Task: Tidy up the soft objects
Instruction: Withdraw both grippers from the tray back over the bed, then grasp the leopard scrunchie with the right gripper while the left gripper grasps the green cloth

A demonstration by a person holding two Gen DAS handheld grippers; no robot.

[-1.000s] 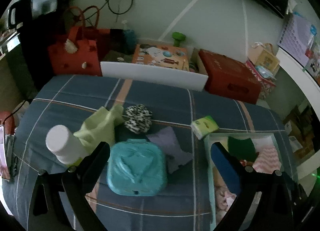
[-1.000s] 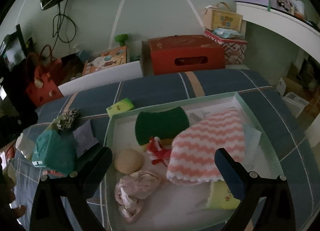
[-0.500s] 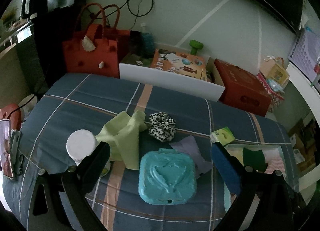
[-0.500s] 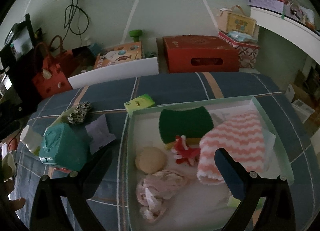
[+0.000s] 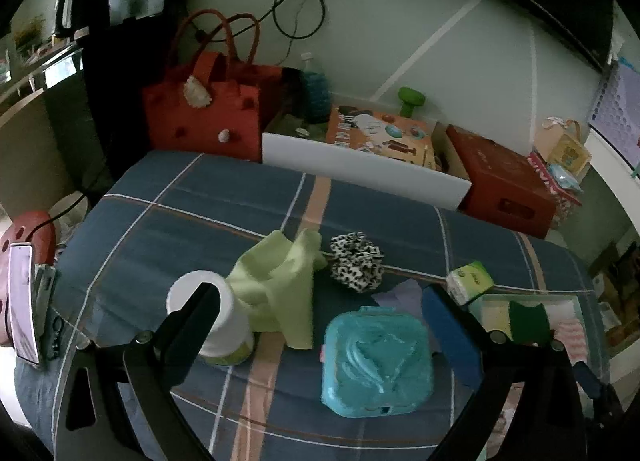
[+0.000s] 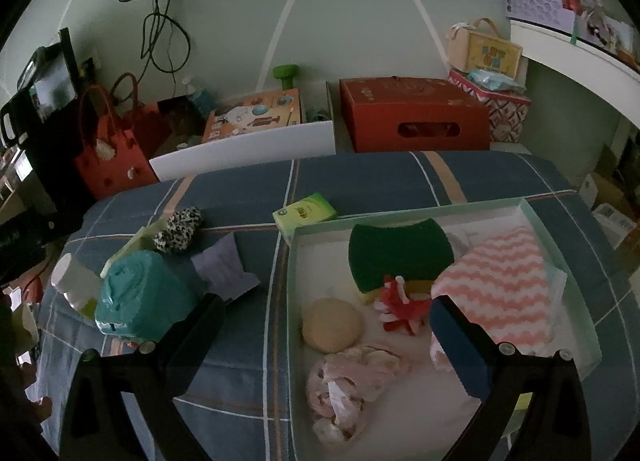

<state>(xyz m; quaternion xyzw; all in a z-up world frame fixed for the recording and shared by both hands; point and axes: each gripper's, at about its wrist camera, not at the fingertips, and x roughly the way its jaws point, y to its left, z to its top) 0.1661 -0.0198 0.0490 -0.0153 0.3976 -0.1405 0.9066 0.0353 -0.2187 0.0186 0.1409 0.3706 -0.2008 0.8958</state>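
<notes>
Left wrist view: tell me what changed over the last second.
The left claw swung left and back: the teal case slid right in view and the tray edged out. Both claws stayed open and empty; the yellow-green cloth and leopard scrunchie did not move.

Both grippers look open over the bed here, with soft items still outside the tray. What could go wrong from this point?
1. The pale green cloth lies against the white-capped bottle; pulling the cloth may tip the bottle.
2. The leopard-print scrunchie touches the cloth, so the open left gripper could drag both.
3. The shallow white tray already looks crowded around the pink zigzag cloth; added items may spill over its rim.
</notes>
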